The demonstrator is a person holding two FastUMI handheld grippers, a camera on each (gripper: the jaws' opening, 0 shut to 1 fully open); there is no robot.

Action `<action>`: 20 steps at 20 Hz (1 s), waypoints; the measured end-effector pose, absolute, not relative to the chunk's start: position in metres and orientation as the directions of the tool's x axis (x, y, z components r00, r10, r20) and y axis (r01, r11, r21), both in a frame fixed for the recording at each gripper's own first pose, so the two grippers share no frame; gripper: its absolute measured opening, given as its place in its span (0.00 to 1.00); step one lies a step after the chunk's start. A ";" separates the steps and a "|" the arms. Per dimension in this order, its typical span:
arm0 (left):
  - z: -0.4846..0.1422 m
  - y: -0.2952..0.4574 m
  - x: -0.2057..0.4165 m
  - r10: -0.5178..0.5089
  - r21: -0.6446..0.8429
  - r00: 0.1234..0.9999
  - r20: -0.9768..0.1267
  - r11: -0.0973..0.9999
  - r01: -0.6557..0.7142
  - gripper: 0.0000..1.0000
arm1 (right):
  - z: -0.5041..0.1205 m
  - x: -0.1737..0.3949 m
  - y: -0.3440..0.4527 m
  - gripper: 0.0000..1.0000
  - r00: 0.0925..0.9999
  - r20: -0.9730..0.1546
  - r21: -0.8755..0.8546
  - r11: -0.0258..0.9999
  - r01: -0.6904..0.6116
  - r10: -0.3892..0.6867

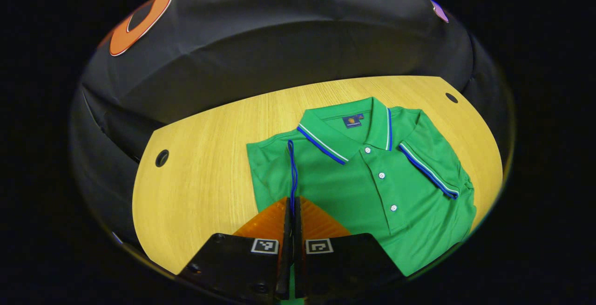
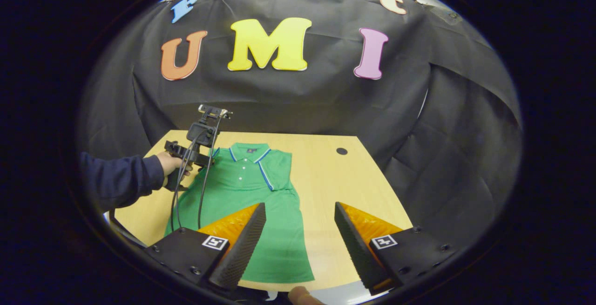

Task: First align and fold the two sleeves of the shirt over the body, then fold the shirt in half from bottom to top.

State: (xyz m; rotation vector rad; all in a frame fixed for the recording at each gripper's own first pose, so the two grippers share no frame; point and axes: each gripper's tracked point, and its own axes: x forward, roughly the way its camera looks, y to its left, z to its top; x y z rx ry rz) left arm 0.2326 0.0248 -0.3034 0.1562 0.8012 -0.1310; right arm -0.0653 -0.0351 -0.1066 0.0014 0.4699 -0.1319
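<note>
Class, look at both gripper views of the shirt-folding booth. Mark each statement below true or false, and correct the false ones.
1. The green polo shirt lies on a wooden table. True.
2. The left gripper is wide open. False: its fingers are closed on the sleeve's striped edge.
3. The right gripper is open, holding nothing. True.
4. The other sleeve hangs off the table. False: it lies folded over the shirt's body.
5. The shirt is already folded bottom to top. False: its hem still lies at the near end.
</note>
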 end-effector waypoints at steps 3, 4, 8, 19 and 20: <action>-0.298 0.017 0.228 -0.098 0.040 0.694 -0.713 0.983 0.180 0.41 | -0.111 -0.067 -0.042 0.95 0.881 -0.453 -0.028 0.990 0.138 -0.135; -0.293 0.017 0.224 -0.100 0.033 0.697 -0.710 0.984 0.174 0.46 | -0.114 -0.066 -0.044 0.95 0.880 -0.454 -0.028 0.990 0.140 -0.137; -0.272 0.023 0.199 -0.114 -0.010 0.717 -0.688 0.989 0.147 0.77 | -0.134 -0.066 -0.061 0.95 0.859 -0.481 -0.062 0.984 0.167 -0.176; -0.292 0.071 0.045 -0.070 -0.005 0.665 -0.744 0.995 0.098 0.99 | -0.255 -0.081 -0.054 0.94 0.704 -0.709 0.047 0.992 0.114 -0.047; -0.298 0.076 0.030 -0.060 -0.006 0.655 -0.754 0.996 0.085 0.99 | -0.268 -0.086 -0.051 0.94 0.678 -0.735 0.047 0.994 0.101 -0.034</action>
